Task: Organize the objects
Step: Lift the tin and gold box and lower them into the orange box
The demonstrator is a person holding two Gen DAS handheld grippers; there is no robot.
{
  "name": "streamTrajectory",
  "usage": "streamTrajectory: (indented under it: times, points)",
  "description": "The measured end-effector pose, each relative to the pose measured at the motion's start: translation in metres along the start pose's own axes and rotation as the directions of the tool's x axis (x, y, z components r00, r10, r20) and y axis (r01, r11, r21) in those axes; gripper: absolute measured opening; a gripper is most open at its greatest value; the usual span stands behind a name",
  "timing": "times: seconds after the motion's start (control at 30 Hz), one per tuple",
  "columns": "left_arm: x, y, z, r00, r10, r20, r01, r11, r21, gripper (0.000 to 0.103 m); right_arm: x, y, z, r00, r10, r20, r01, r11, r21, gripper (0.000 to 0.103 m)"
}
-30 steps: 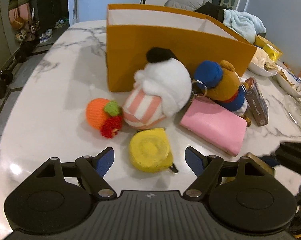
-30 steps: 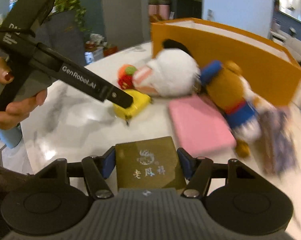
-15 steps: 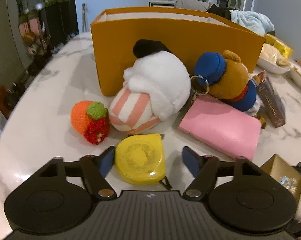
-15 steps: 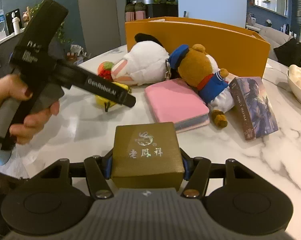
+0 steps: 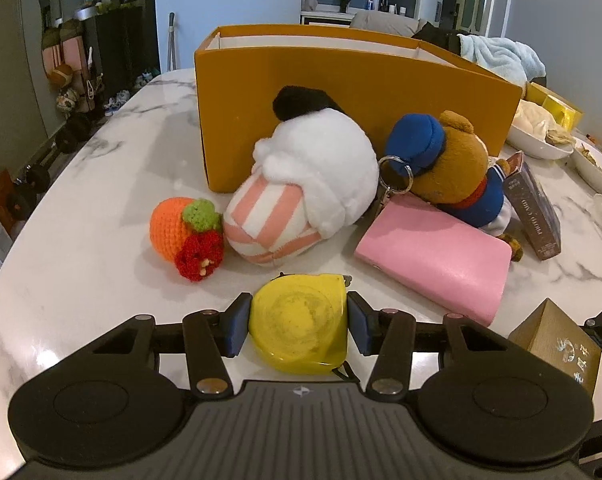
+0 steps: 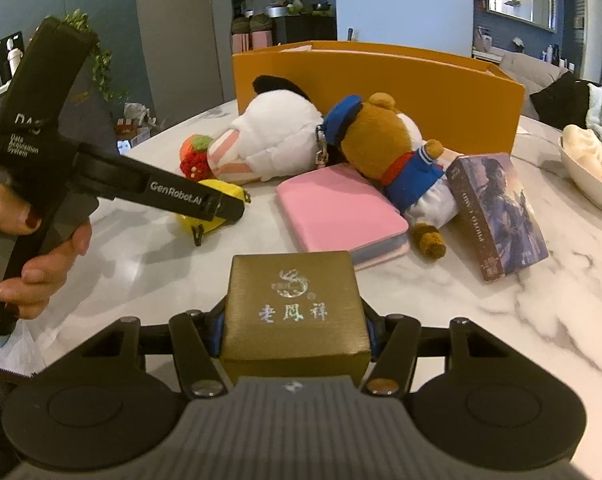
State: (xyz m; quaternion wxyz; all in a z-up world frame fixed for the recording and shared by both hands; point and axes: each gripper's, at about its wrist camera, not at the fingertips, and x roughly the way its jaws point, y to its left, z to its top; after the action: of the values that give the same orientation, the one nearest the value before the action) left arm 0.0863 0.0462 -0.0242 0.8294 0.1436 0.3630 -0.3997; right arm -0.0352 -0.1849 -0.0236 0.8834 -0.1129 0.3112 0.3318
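Marble table [image 5: 81, 264], both grippers level, loaded

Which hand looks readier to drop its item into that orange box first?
Probably the right. The right gripper already clamps the gold box, apparently lifted, while the left gripper has just closed on the yellow tape measure, apparently still on the table. The orange box lies ahead of both.
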Motion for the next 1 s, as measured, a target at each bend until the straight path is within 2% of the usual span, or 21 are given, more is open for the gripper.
streamTrajectory:
  times: [0.3, 0.53, 0.8, 1.0]
  points:
    - [-0.010, 0.001, -0.003, 0.999, -0.026, -0.021, 0.026, 0.999, -0.021, 0.058, -0.017, -0.007, 0.003, 0.999, -0.039, 0.009, 0.038, 0.999, 0.031, 0.061]
    - [-0.036, -0.004, 0.009, 0.999, -0.047, 0.026, 0.047, 0.999, 0.016, 0.058, -0.040, -0.016, 0.012, 0.997, -0.064, 0.034, 0.061, 0.996, 0.067, 0.061]
    - [-0.053, -0.016, 0.051, 0.992, -0.079, 0.096, 0.073, 0.995, 0.065, 0.058, -0.058, -0.035, 0.051, 0.993, -0.079, 0.088, 0.071, 0.994, 0.086, 0.061]
    - [-0.054, -0.016, 0.103, 0.986, -0.073, 0.153, 0.061, 0.995, 0.077, 0.058, -0.060, -0.057, 0.109, 0.985, -0.081, 0.150, 0.071, 0.995, 0.071, 0.061]
